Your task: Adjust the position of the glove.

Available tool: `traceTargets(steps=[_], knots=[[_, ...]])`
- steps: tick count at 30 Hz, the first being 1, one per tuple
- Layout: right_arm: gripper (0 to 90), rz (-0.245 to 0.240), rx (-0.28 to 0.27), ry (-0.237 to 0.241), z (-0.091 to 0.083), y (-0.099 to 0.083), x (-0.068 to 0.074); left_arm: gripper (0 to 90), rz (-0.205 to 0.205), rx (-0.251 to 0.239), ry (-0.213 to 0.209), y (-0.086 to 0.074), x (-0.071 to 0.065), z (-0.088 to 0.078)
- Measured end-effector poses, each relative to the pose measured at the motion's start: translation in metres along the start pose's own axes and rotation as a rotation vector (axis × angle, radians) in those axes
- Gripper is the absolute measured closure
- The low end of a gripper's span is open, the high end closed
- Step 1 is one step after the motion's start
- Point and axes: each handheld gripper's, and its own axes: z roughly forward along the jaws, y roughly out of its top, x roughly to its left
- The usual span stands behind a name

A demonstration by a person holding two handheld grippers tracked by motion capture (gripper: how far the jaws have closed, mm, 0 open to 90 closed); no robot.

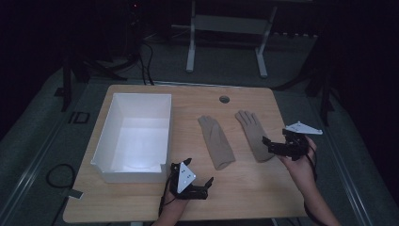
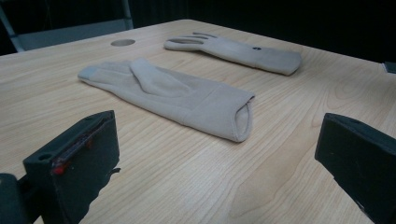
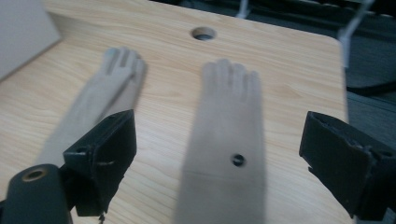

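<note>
Here my right tongs (image 1: 276, 146), jaws spread wide and empty, hover at the cuff of the right beige glove (image 1: 253, 134) lying flat on the bench (image 1: 263, 197); I should lower squarely and pinch the cuff, while my left tongs (image 1: 200, 187) wait released near the other glove (image 1: 216, 141).
</note>
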Motion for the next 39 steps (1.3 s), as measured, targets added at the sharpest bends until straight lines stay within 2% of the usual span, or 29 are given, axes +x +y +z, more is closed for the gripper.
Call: traceTargets(steps=[10, 17, 24, 33, 39], knots=[[12.0, -0.049, -0.023, 0.061, 0.016, 0.022, 0.028, 0.2, 0.0, 0.0, -0.002, 0.0, 0.0, 0.0], [12.8, -0.065, -0.005, 0.103, 0.032, 0.03, 0.045, 0.3, 0.001, 0.0, -0.004, 0.0, 0.0, 0.0], [13.2, -0.103, 0.018, 0.139, 0.053, 0.036, 0.067, 0.2, 0.002, 0.001, -0.01, 0.0, 0.0, 0.0], [13.7, -0.107, 0.056, 0.178, 0.081, 0.041, 0.09, 0.3, -0.003, 0.004, -0.009, 0.0, 0.0, 0.0], [13.8, -0.112, 0.087, 0.191, 0.097, 0.041, 0.098, 0.2, 0.002, 0.002, -0.007, 0.0, 0.0, 0.0]])
